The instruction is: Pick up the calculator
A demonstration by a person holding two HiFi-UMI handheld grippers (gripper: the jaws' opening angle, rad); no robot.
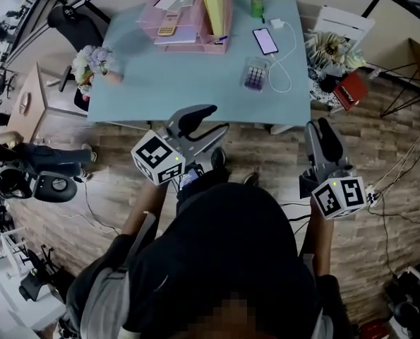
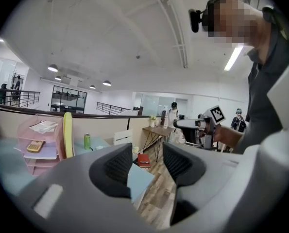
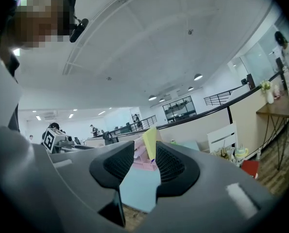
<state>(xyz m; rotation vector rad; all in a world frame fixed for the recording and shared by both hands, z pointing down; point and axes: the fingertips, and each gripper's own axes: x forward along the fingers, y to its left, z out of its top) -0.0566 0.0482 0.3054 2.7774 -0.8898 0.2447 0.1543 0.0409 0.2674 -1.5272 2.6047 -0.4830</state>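
Note:
A yellow calculator lies in the pink desk tray at the back of the light blue table; the left gripper view shows the same calculator on a tray shelf. A second small calculator with purple keys lies on the table beside a phone. My left gripper hangs open in front of the table's near edge, well short of both. My right gripper is open too, off the table's right corner. Nothing sits between the jaws of the left gripper or the right gripper.
A white charger cable loops by the phone. A green can and a yellow folder stand at the back, flowers at the left corner. A cluttered side stand with a red book is to the right. The floor is wood.

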